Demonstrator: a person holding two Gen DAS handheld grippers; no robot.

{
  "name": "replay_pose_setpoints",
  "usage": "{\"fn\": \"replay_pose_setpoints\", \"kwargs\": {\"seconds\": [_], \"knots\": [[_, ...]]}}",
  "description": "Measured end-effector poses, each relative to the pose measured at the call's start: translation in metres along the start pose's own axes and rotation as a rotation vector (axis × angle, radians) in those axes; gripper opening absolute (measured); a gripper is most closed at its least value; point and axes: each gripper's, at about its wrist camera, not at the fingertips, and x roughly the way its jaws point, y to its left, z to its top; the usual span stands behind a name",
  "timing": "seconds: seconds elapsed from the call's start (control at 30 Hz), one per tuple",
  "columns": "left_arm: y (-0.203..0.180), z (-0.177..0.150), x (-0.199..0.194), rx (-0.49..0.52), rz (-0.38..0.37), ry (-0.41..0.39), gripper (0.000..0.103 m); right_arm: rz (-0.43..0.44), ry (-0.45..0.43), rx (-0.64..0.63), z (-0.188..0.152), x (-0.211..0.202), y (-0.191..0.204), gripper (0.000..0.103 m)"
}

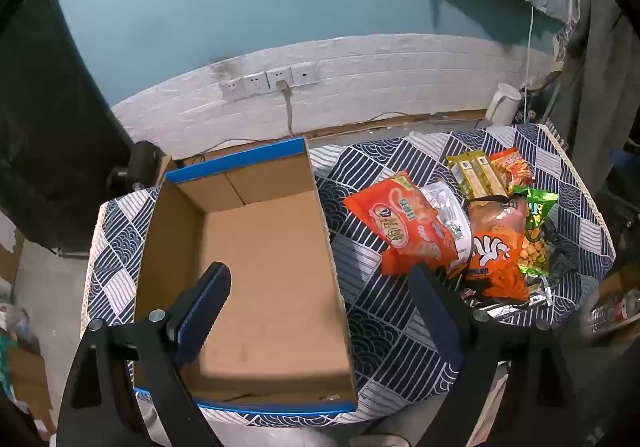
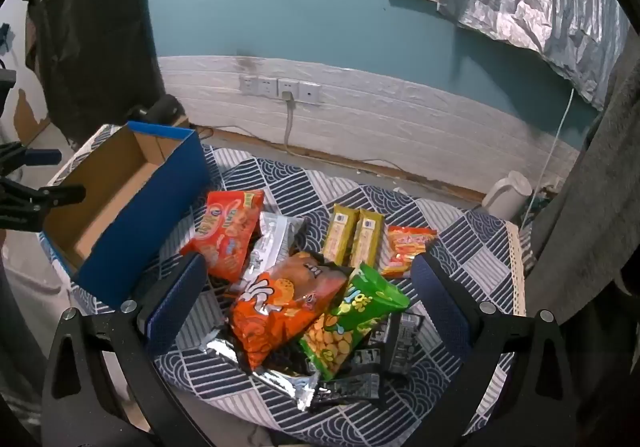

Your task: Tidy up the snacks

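Observation:
An empty cardboard box (image 1: pixel 276 267) with blue outer walls (image 2: pixel 148 223) sits on the left of a small table. A heap of snack packets lies to its right: an orange-red bag (image 2: pixel 230 231), a big orange chip bag (image 2: pixel 280 307), a green peanut bag (image 2: pixel 352 319), two yellow bars (image 2: pixel 354 237), a small orange packet (image 2: pixel 406 249) and dark wrappers (image 2: pixel 384 347). My left gripper (image 1: pixel 320 279) hangs open over the box's right wall, nothing between its fingers. My right gripper (image 2: pixel 308 275) hovers open above the heap, holding nothing.
The table wears a navy and white patterned cloth (image 2: pixel 460 247). A white kettle (image 2: pixel 508 195) stands at its far right corner. Behind is a wall with sockets (image 2: pixel 280 89) and a plugged cable. The left gripper's fingers (image 2: pixel 60 195) show at the left edge of the right wrist view.

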Motion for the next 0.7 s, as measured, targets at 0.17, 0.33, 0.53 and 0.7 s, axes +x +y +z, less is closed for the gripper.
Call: {"fn": "replay_pose_setpoints", "kwargs": {"seconds": [0.17, 0.33, 0.53, 0.7], "knots": [[0.0, 0.0003, -0.0005, 0.001, -0.003, 0.005, 0.092, 0.005, -0.003, 0.002, 0.0001, -0.0003, 0.0009, 0.1], [-0.0026, 0.0007, -0.0046, 0.009, -0.007, -0.011, 0.092, 0.01, 0.001, 0.005, -0.0007, 0.0008, 0.0011, 0.1], [0.0011, 0.0017, -0.0085, -0.005, -0.009, -0.05, 0.092, 0.012, 0.006, 0.003, -0.001, 0.0008, 0.0033, 0.1], [0.0005, 0.001, -0.0089, -0.01, -0.01, -0.056, 0.092, 0.01, 0.006, 0.005, -0.0004, 0.0011, 0.0039, 0.1]]}}
